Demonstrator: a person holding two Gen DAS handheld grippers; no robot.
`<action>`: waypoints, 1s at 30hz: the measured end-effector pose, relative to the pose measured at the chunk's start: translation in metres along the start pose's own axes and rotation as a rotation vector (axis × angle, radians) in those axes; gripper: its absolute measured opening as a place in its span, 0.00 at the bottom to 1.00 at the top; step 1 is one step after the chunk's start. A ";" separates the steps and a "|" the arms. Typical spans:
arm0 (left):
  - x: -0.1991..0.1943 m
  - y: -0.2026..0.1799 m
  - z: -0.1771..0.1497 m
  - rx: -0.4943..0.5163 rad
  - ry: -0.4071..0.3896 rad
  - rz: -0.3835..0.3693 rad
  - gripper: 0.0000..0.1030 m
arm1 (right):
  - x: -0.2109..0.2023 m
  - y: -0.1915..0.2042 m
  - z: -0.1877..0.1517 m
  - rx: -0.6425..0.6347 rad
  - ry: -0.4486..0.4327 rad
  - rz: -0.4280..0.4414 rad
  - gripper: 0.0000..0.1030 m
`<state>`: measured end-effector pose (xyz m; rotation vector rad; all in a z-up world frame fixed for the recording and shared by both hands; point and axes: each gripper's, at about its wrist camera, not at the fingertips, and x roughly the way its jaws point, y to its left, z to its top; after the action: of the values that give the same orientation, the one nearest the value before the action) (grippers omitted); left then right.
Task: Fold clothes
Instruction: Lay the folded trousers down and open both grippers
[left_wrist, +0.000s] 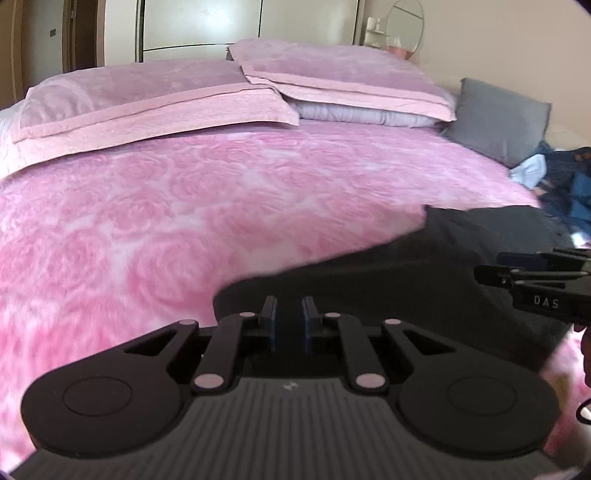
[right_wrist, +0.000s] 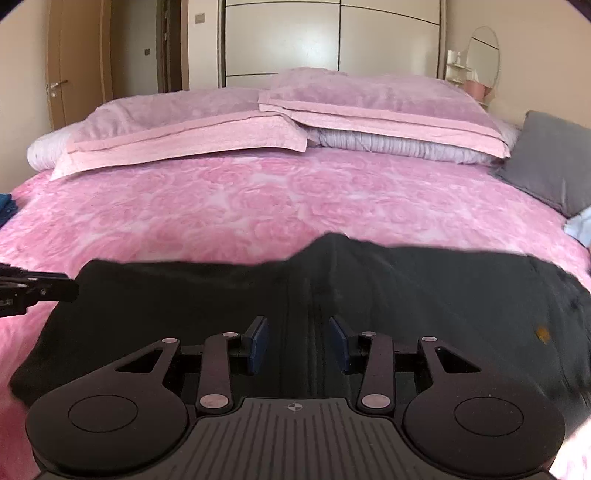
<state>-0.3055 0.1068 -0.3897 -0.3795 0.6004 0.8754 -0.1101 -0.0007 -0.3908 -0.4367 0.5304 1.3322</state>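
Both grippers (left_wrist: 289, 314) (right_wrist: 298, 338) empty (left narrow, right wider) over black garment (right_wrist: 406, 295); pink bedspread (right_wrist: 258, 206) beyond.

My left wrist camera sat low over the bed (left_wrist: 184, 206), facing the pillows (left_wrist: 155, 99). My right looked likewise, close above the black garment (right_wrist: 406, 295). Both shared bed, pillows and garment.

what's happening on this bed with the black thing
A person with a gripper in each hand is folding clothes on a bed with a pink blanket. A black garment lies spread near the bed's front edge. The right gripper is open over it, nothing between its pads. The left gripper is at the garment's left edge, jaws nearly closed; whether they pinch cloth is unclear. More clothes are heaped by a grey pillow.
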 end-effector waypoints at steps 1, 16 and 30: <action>0.009 0.002 0.002 -0.001 0.004 0.010 0.11 | 0.011 0.001 0.003 -0.012 0.006 -0.012 0.40; -0.047 -0.017 -0.044 -0.031 0.009 0.057 0.11 | -0.029 0.004 -0.029 -0.046 -0.002 0.007 0.40; -0.095 -0.069 -0.076 -0.082 0.126 0.240 0.17 | -0.080 0.010 -0.070 0.050 0.131 0.017 0.40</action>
<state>-0.3220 -0.0315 -0.3839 -0.4447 0.7381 1.1139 -0.1399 -0.1027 -0.3992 -0.4815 0.6757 1.3097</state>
